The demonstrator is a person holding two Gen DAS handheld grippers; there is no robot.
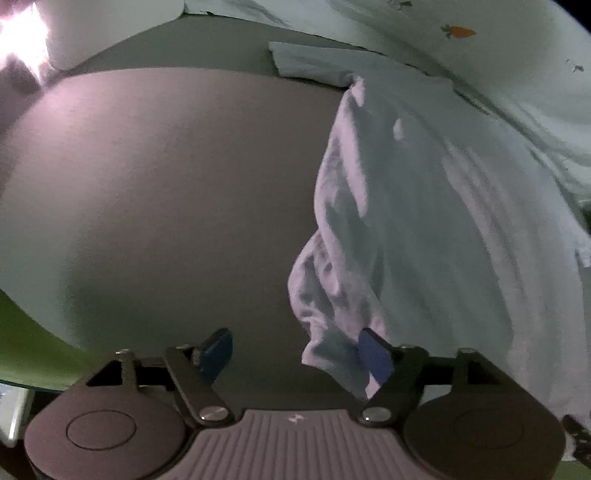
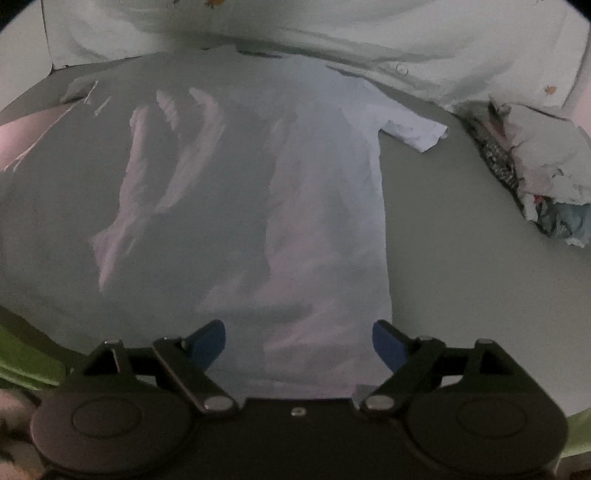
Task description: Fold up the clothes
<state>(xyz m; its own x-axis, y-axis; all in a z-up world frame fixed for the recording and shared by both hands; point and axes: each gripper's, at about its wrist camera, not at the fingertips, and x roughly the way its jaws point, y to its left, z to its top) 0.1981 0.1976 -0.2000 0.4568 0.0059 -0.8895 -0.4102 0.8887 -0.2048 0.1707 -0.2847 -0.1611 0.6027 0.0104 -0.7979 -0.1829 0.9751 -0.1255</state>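
A white T-shirt lies spread on the grey table, collar far, hem near me, with one short sleeve out to the right. In the left wrist view the same shirt fills the right half, its left edge bunched and folded over. My left gripper is open; the bunched hem drapes against its right finger. My right gripper is open and empty, just above the shirt's hem.
A pile of crumpled clothes lies at the table's right side. A pale sheet with small orange prints hangs behind the table. The bare grey table spreads left of the shirt. A green edge borders the near side.
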